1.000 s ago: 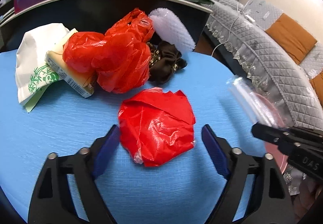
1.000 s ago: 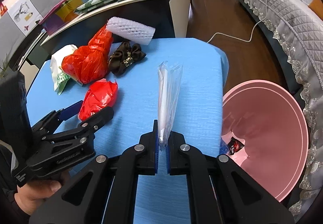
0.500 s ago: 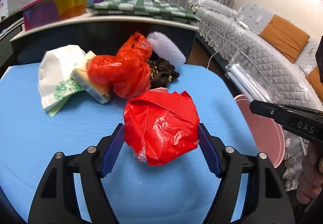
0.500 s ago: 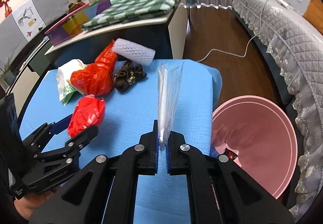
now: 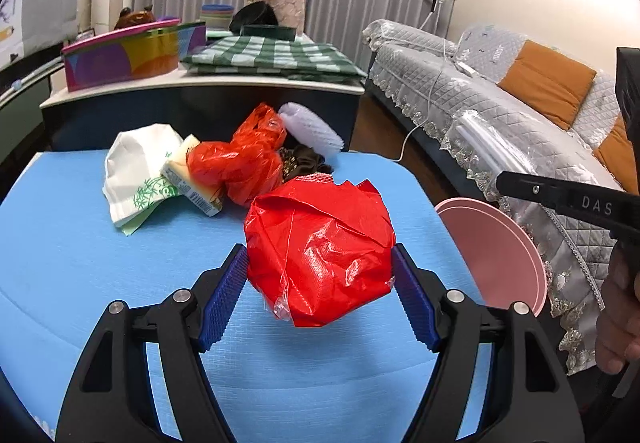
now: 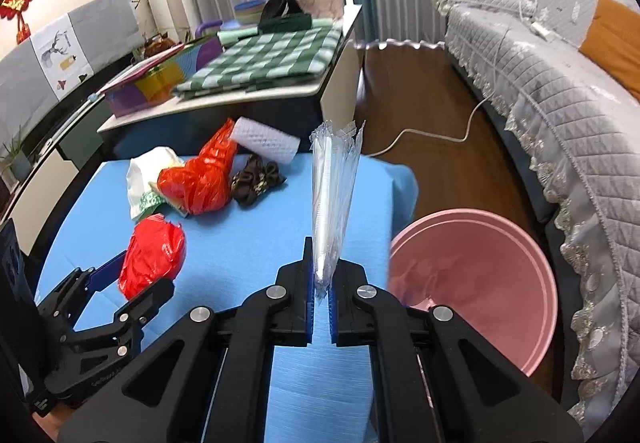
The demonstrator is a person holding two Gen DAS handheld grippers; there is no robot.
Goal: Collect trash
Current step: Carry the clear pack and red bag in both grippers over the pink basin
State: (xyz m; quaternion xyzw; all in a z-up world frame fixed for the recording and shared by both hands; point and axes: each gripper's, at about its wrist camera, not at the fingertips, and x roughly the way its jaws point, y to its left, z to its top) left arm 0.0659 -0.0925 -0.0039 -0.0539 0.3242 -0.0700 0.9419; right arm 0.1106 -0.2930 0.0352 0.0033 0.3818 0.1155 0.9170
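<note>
My left gripper (image 5: pixel 320 285) is shut on a crumpled red plastic bag (image 5: pixel 320 249) and holds it above the blue table (image 5: pixel 80 263); the bag also shows in the right wrist view (image 6: pixel 152 257). My right gripper (image 6: pixel 320 309) is shut on a clear plastic sleeve of straws (image 6: pixel 334 195), which stands upright over the table's right side. A pink bin (image 6: pixel 476 283) stands on the floor just right of the table; it also shows in the left wrist view (image 5: pixel 496 251).
At the table's far side lie a second red bag (image 5: pixel 240 159), a white paper bag (image 5: pixel 136 167), a small carton (image 5: pixel 192 179), a brown scrunchie (image 6: pixel 256 179) and a white foam net (image 6: pixel 266 139). A dark desk stands behind, a grey sofa (image 6: pixel 560 91) to the right.
My left gripper closed on the red bag and lifted it off the table. Both grippers rose, so the views tilt up toward the room. The right gripper kept the sleeve.
</note>
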